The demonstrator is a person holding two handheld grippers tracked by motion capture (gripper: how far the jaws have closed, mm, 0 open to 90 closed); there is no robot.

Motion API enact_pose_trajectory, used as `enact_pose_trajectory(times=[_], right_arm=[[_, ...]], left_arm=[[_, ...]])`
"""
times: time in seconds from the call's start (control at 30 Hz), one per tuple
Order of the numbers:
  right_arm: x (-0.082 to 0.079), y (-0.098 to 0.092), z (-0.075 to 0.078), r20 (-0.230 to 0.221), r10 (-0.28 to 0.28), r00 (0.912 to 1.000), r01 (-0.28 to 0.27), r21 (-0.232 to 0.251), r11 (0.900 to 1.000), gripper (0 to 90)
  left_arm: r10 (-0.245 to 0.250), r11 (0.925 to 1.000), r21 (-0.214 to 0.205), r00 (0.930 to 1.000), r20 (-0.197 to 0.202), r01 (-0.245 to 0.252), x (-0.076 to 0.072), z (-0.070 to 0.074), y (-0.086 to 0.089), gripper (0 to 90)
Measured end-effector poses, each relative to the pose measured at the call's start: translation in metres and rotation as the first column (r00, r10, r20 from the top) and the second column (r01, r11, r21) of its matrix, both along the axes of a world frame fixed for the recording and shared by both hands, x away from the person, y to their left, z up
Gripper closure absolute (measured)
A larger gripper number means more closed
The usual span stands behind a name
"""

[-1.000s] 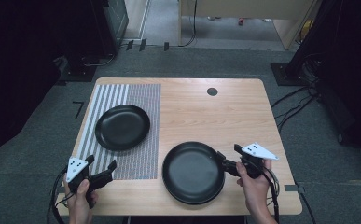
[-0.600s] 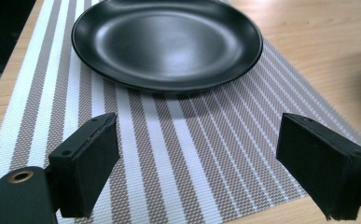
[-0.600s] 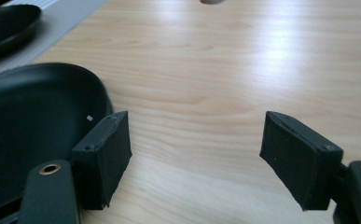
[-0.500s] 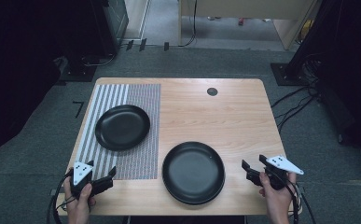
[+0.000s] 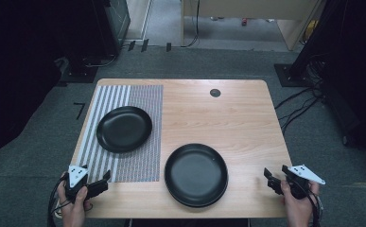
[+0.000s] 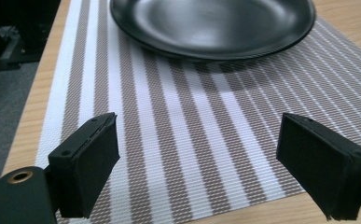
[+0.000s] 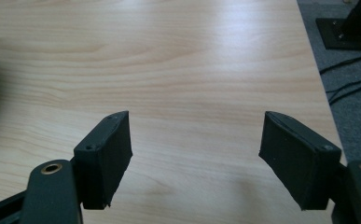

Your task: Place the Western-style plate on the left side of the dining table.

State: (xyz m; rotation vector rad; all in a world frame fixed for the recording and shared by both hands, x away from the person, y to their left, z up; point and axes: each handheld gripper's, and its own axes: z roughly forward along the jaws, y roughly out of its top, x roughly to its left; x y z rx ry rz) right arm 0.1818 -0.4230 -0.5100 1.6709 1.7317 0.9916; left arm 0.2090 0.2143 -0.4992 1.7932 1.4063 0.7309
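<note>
A black plate (image 5: 124,128) rests on the striped placemat (image 5: 138,161) at the table's left. A second black plate (image 5: 196,174) lies on bare wood near the front edge. My left gripper (image 5: 106,180) hovers at the front left corner, open and empty. In the left gripper view its jaws (image 6: 215,163) stand wide apart over the placemat (image 6: 192,116), facing the plate (image 6: 215,23). My right gripper (image 5: 275,174) is at the front right, apart from the front plate, open and empty. In the right gripper view it (image 7: 197,154) faces bare tabletop (image 7: 169,56).
A small round black disc (image 5: 214,92) is set in the table near its far edge. Cables (image 5: 299,104) trail over the floor to the right. The table's right edge (image 7: 315,70) runs close to my right gripper.
My right gripper has drawn back from the front plate's right rim, out to the right and toward the front edge. The left gripper dropped slightly toward the front. Neither plate moved.
</note>
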Motion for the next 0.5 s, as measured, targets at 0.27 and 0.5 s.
enact_pose_trajectory(times=[0.27,0.5], right_arm=[[-0.005,-0.011,-0.01,-0.037,-0.028,0.9989,0.026,-0.048,0.9985,24.3],[-0.003,-0.008,-0.014,-0.069,-0.053,0.9962,0.046,-0.101,0.9939,23.8]], left_arm=[[0.028,0.9994,0.023,0.9993,-0.023,-0.027,-0.001,-0.006,0.01,12.8],[0.02,0.9982,0.058,0.9988,-0.045,-0.017,0.002,-0.011,0.008,12.8]])
